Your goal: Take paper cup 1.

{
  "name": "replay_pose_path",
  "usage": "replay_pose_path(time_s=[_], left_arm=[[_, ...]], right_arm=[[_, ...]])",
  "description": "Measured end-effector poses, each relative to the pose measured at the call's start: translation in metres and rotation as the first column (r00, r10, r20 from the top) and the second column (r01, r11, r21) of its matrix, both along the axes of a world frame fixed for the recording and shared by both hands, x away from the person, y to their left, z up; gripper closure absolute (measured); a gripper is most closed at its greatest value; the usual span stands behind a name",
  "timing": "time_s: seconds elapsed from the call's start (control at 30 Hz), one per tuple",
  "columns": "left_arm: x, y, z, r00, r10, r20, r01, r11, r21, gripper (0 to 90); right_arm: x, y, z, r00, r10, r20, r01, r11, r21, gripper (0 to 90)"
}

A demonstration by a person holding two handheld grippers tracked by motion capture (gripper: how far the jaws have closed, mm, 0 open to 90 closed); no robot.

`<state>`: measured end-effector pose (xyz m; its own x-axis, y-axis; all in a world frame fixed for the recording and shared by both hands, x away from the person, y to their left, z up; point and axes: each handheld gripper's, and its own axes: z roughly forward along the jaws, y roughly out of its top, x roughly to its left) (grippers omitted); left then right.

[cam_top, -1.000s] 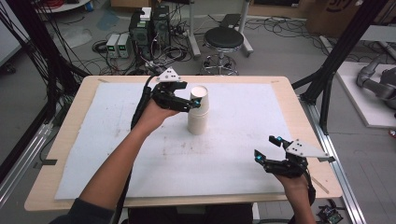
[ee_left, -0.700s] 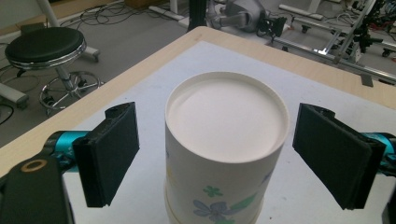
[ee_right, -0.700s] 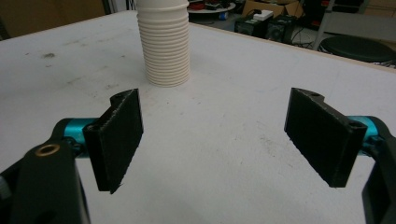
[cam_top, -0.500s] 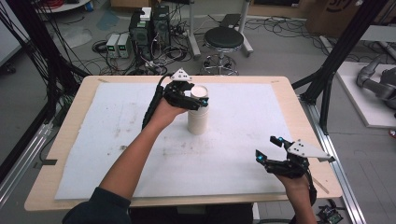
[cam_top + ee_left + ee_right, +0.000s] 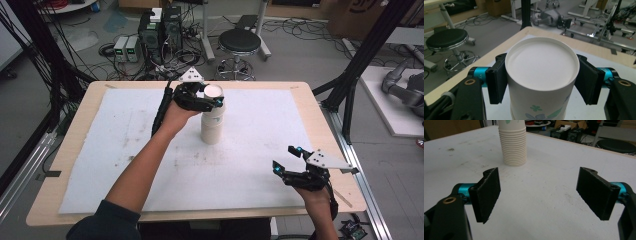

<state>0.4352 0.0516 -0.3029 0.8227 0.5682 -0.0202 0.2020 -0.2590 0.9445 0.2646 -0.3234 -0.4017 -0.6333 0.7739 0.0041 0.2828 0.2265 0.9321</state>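
From the high view, one stack of upturned paper cups (image 5: 212, 120) stands on the white mat (image 5: 125, 130) that covers the wooden table (image 5: 75, 150), a little far of the middle. The left gripper (image 5: 214, 100) reaches in from the stack's left, with its jaws either side of the topmost cup, whose flat white bottom faces up. The right gripper (image 5: 289, 159) sits at the near right corner of the mat, well apart from the stack, jaws spread with nothing between them. On the floor beyond the table stands one black round stool (image 5: 240, 42).

In the left gripper view, the top cup (image 5: 540, 75) stands between the two black pads (image 5: 496, 83), which have just been closing and now press on its sides near the upturned bottom. A green and blue flower print shows on the cup wall; no writing can be read.

In the right gripper view, the right gripper (image 5: 537, 195) holds its two pads wide apart over bare mat. The stack (image 5: 513, 143) stands far left of centre, with well over a dozen rolled rims stacked at its base.
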Motion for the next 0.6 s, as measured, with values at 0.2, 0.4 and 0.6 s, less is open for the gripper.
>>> replay_pose_path(time_s=[0.2, 0.4, 0.6], left_arm=[[-0.005, 0.007, 0.016, 0.9994, 0.005, 0.034, -0.003, 0.9985, -0.054, 34.2], [-0.016, 0.022, 0.037, 0.997, 0.008, 0.076, 0.002, 0.9923, -0.124, 34.5], [-0.033, 0.043, 0.052, 0.9944, 0.004, 0.106, 0.015, 0.9845, -0.175, 34.6]], right_arm=[[0.0, 0.001, 0.001, 1.0, 0.002, 0.003, -0.002, 1.0, 0.001, 19.7], [0.0, 0.003, 0.0, 1.0, 0.009, 0.003, -0.009, 1.0, -0.002, 19.7], [0.0, 0.005, 0.0, 0.9999, 0.013, 0.003, -0.013, 0.9999, -0.002, 19.7]])
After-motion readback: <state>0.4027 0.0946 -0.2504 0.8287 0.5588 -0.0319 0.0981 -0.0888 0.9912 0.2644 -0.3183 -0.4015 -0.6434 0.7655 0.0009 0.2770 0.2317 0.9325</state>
